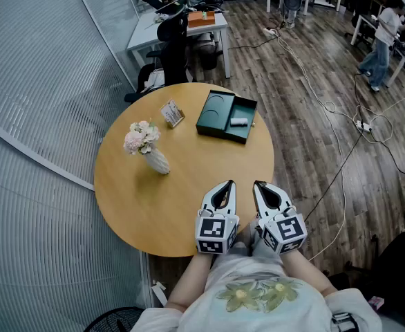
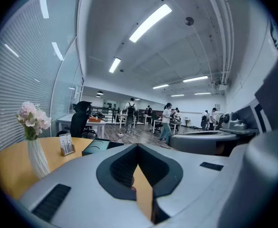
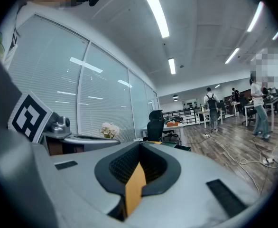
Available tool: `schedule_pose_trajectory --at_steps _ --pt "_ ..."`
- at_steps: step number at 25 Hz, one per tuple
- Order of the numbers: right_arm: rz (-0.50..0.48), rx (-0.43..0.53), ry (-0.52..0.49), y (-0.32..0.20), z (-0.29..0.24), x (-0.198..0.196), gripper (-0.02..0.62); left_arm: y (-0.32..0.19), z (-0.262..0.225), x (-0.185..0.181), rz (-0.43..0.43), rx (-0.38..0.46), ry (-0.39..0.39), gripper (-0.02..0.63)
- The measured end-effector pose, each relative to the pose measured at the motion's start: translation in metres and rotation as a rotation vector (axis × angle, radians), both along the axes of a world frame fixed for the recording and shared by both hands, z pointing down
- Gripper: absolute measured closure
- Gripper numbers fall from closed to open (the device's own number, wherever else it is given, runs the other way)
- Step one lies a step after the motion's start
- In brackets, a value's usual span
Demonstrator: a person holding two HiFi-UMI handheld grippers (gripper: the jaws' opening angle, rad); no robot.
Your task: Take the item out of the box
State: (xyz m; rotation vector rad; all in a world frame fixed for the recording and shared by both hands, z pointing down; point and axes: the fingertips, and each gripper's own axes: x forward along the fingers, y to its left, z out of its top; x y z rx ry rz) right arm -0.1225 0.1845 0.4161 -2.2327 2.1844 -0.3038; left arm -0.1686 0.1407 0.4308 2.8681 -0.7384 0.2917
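Observation:
A dark green box point(image 1: 214, 111) lies open on the far side of the round wooden table point(image 1: 161, 199), its lid half to the left. A small white item point(image 1: 238, 122) rests in its right half. My left gripper point(image 1: 227, 184) and right gripper point(image 1: 258, 184) sit side by side at the table's near edge, well short of the box. Both are shut with nothing between the jaws. The left gripper view shows the left gripper point(image 2: 138, 147) tips meeting, with the box point(image 2: 95, 147) low ahead. The right gripper point(image 3: 140, 146) looks the same, the box point(image 3: 177, 147) beyond it.
A white vase of pink flowers point(image 1: 147, 147) and a small card stand point(image 1: 172, 113) stand left of the box. A glass wall with blinds curves along the left. Behind the table are an office chair point(image 1: 171, 43) and a desk. Cables cross the wooden floor to the right.

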Motion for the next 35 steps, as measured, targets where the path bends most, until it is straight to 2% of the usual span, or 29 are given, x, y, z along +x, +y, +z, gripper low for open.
schedule_pose_trajectory --at_steps 7,17,29,31,33,35 --pt "0.017 0.024 0.088 -0.010 -0.004 0.009 0.589 -0.009 0.001 0.006 0.000 -0.008 -0.002 0.606" --pt "-0.002 0.009 0.082 -0.055 0.011 0.040 0.589 -0.048 0.019 0.029 -0.016 -0.029 -0.012 0.606" --pt "-0.110 0.027 0.126 -0.139 -0.017 0.108 0.574 -0.116 0.010 0.103 -0.043 -0.044 -0.014 0.606" --pt "-0.136 0.033 0.128 -0.154 -0.023 0.121 0.513 -0.127 0.011 0.114 -0.053 -0.045 -0.023 0.606" --pt "-0.163 0.048 0.140 -0.165 -0.030 0.134 0.501 -0.136 0.012 0.123 -0.067 -0.047 -0.023 0.606" --pt "-0.180 0.067 0.162 -0.175 -0.040 0.145 0.427 -0.143 0.012 0.131 -0.080 -0.046 -0.022 0.606"
